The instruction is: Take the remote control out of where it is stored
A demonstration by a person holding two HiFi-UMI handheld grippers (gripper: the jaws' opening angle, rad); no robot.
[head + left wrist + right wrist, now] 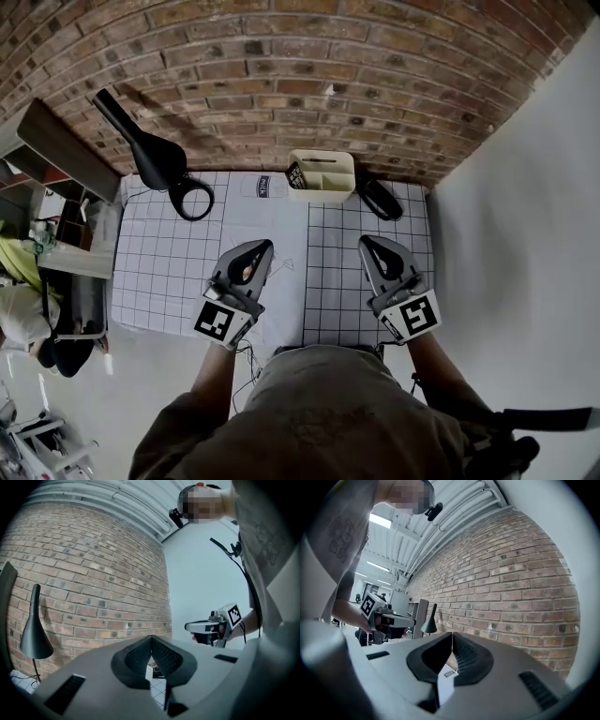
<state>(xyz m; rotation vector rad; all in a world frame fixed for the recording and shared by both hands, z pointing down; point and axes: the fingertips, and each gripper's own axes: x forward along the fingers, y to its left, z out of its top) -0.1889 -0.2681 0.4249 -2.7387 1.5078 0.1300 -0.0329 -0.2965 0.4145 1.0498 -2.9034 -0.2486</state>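
The remote control [296, 175], dark with pale markings, stands on end at the left end of a cream organiser box [328, 178] midway along the table's far edge. The gridded table [169, 272] lies bare from the box to the near edge. A black desk lamp [155, 159] fills the far left corner. The left gripper [262, 247] and the right gripper [367, 242] are near the near edge, well apart, with jaws clenched on nothing.

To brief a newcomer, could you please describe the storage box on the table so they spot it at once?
Against the brick wall stands a grid-patterned table. At the middle of its far edge sits a cream compartmented box. It is the only pale container, between a black desk lamp at left and a dark object at right.
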